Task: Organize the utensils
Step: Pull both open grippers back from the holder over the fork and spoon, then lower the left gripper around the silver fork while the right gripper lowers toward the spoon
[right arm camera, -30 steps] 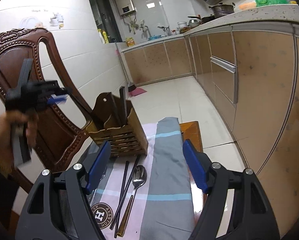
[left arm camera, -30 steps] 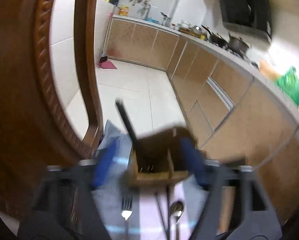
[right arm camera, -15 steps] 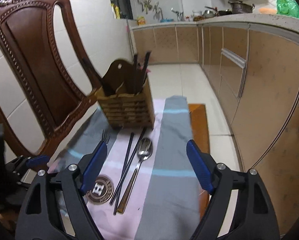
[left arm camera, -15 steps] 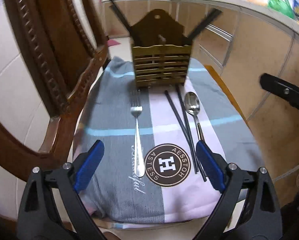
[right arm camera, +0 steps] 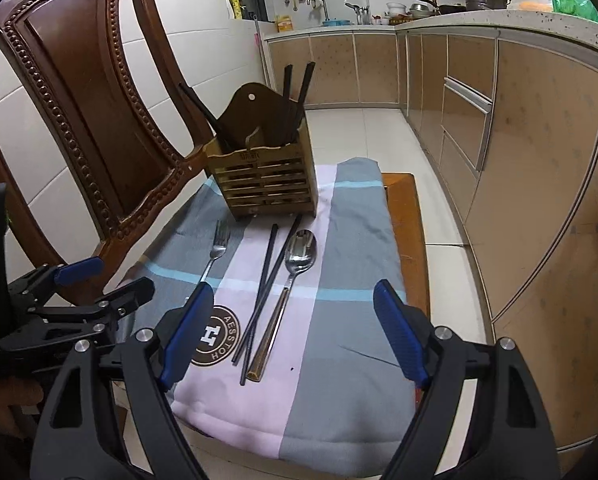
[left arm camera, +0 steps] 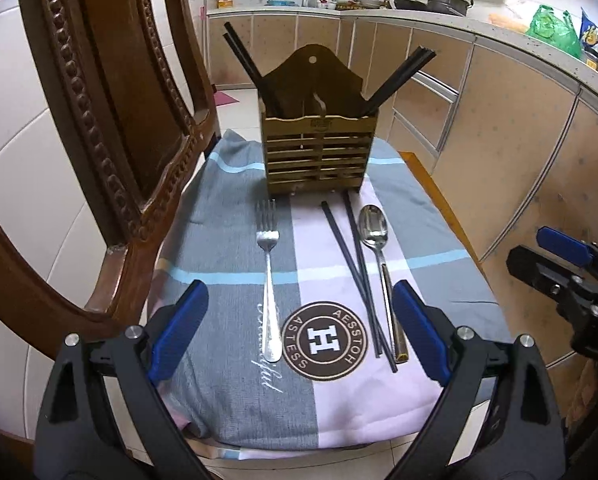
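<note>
Fork [left arm camera: 268, 276], spoon [left arm camera: 375, 236] & chopsticks [left arm camera: 355, 276] lay mid-frame on the cloth [left arm camera: 227, 208], below the wooden holder [left arm camera: 319, 156]. Left gripper [left arm camera: 299, 336] & right gripper [right arm camera: 295, 332] hovered w/ jaws apart, empty. Steel pieces likely stiff, slick, light; best pinched mid-handle.

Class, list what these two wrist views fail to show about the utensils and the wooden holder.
- Lower ends of the black chopsticks standing in the slatted wooden holder: hidden by its front wall, both views.
- Small label on the holder's front rim: too small to read.
- Handle end of the silver fork: covered by the open right gripper's blue pad, right wrist view.
- Holder's back compartments: not visible behind the divider.
</note>
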A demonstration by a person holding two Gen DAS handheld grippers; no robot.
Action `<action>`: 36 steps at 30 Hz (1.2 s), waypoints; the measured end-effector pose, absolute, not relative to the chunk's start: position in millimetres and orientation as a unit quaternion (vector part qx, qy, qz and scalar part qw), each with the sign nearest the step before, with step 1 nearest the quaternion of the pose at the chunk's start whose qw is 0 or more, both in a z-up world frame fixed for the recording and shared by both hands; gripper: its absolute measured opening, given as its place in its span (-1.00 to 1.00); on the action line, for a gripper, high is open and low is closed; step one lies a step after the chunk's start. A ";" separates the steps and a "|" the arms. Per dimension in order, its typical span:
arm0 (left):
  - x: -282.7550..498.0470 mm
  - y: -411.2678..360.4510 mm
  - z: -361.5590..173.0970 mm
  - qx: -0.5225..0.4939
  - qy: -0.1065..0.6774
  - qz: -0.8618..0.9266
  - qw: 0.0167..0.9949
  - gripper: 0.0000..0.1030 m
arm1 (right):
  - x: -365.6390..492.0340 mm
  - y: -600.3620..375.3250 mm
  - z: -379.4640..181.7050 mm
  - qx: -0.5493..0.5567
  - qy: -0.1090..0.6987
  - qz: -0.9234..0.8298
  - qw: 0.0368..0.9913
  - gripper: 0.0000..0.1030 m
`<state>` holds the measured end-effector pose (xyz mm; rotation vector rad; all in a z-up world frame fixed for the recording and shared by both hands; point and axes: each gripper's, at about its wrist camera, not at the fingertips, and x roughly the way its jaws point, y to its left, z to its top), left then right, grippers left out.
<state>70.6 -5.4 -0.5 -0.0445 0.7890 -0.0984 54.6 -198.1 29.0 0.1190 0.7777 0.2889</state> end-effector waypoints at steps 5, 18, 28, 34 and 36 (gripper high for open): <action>72.6 -6.0 -2.4 -0.023 0.386 -0.049 0.921 0.78 | 58.5 -199.6 26.1 0.061 0.382 0.139 0.912 0.56; 132.7 16.3 -29.5 -0.021 0.412 -0.037 0.910 0.66 | 103.3 -196.3 -4.4 0.048 0.406 0.157 0.899 0.56; 215.7 29.2 -87.6 -0.017 0.476 -0.048 0.878 0.27 | 183.5 -200.4 -67.3 0.089 0.462 0.181 0.864 0.25; 242.2 35.2 -101.5 -0.052 0.487 -0.060 0.870 0.07 | 207.6 -183.1 -78.8 0.072 0.461 0.211 0.859 -0.01; 249.0 34.3 -102.3 -0.059 0.487 -0.067 0.869 0.00 | 217.7 -182.6 -83.9 0.080 0.467 0.220 0.853 -0.09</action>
